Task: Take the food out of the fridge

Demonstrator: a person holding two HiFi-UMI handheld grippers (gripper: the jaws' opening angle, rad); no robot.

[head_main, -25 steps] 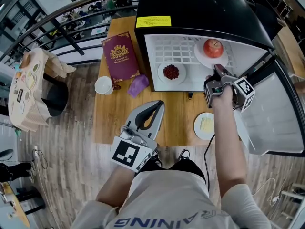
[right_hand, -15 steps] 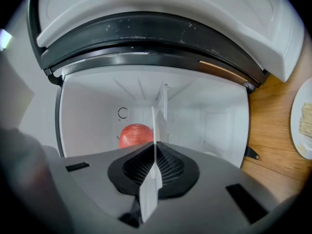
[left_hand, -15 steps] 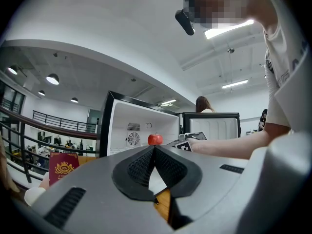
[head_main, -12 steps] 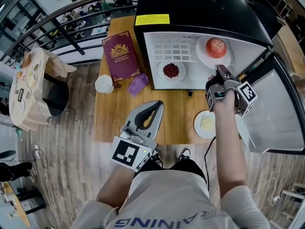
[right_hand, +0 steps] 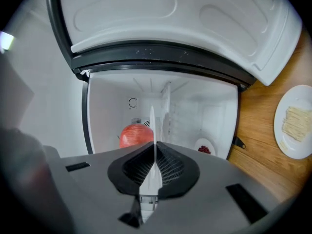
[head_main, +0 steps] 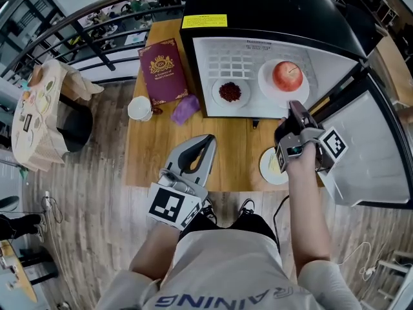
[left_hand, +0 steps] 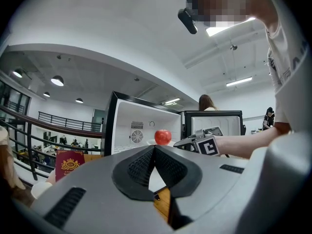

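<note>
**Apple plate is sliding out**

The right tool (head_main: 292,110) is clamped on the near rim of the white plate (head_main: 266,86). You can see the thin edge pinched between its jaws in the right gripper view. Compared with a second ago it has drawn back toward the person, and the plate has come along. The apple (head_main: 288,76) now sits closer to the mouth of the fridge (head_main: 271,11), just ahead of the tool, but it's still on the shelf.

So I'd say the pull is working and this item is about halfway out.

The left tool (head_main: 205,141) hasn't budged. Its jaws are together on nothing, and it's parked over the desk (head_main: 232,147).

A plate of pale food (head_main: 264,166) is already out, right under the right tool. The dish of red berries (head_main: 217,93) is still inside, off to the side, so there's more to fetch.
</note>
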